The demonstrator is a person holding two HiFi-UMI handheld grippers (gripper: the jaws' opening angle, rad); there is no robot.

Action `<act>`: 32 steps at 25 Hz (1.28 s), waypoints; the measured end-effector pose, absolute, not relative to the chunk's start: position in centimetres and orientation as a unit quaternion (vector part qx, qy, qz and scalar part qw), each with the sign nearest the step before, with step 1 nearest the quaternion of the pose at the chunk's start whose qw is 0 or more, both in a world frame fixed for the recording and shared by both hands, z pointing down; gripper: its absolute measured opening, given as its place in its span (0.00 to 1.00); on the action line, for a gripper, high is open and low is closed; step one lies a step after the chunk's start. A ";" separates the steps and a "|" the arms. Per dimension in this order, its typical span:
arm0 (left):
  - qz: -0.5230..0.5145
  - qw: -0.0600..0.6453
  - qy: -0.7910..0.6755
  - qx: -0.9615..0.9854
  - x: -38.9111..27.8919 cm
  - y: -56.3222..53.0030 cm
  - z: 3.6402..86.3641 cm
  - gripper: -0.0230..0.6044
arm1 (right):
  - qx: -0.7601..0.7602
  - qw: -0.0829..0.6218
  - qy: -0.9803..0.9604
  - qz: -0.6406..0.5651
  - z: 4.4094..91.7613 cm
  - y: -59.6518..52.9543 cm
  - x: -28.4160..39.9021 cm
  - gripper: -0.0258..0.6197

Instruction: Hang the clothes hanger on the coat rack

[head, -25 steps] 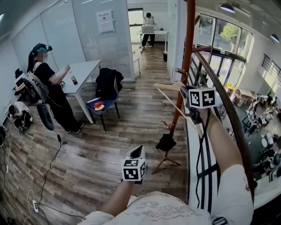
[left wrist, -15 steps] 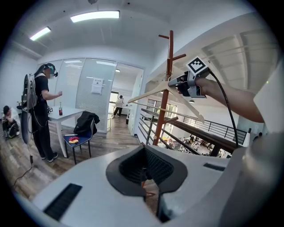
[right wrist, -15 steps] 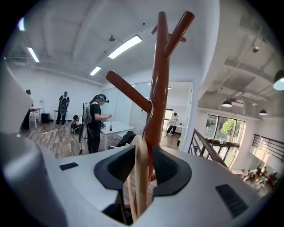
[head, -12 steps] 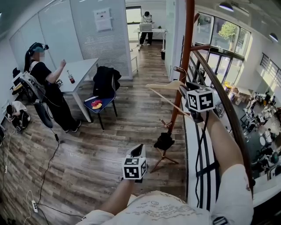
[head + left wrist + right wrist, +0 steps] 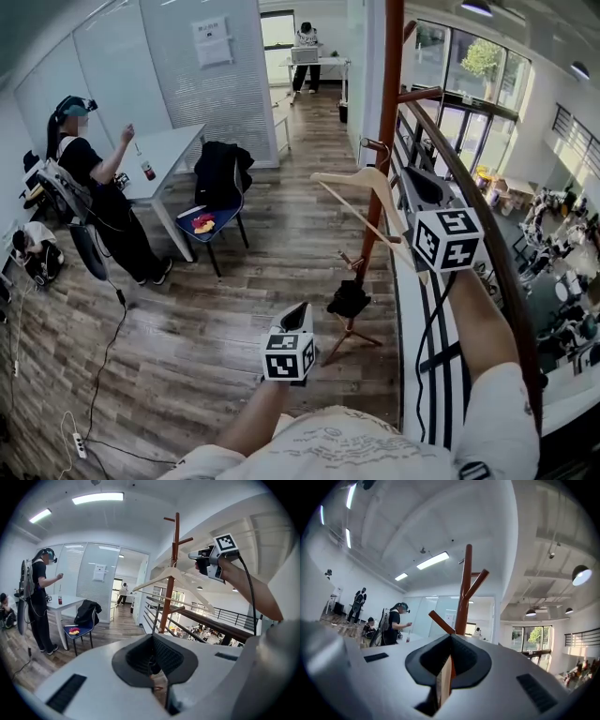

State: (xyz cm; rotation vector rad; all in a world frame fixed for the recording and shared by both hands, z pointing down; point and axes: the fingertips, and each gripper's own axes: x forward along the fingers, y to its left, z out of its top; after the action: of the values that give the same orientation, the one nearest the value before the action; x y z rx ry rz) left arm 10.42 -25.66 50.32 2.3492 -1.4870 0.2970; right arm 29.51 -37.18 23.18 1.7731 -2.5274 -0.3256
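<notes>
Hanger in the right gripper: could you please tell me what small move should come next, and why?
Probably ease the hanger up a little toward the peg of the rack: the right gripper is shut on its wooden arm, and the peg shows just beyond the jaws.

The coat rack is standing beside the railing at right, with the clothes hanger riding in the right gripper just before its pole. The left gripper is hovering lower, left of the rack's foot. Farther left, a chair is sitting beside the worktop, where a person is standing; a second person is standing far behind.
</notes>
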 end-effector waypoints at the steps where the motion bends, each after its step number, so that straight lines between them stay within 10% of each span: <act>1: 0.104 0.170 -0.523 0.829 10.5 -25.7 50.2 0.04 | 0.571 0.007 -0.814 -0.106 22.9 -36.3 29.5 0.04; 32: 0.101 0.139 -0.505 0.846 12.1 -26.7 48.6 0.04 | 0.553 0.008 -0.832 0.036 43.6 -27.2 23.3 0.04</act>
State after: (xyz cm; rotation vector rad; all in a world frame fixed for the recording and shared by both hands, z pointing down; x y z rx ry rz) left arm 12.08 -26.70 48.61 2.4448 -1.4598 0.2922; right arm 23.34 -27.19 43.62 1.7282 -2.6022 0.1116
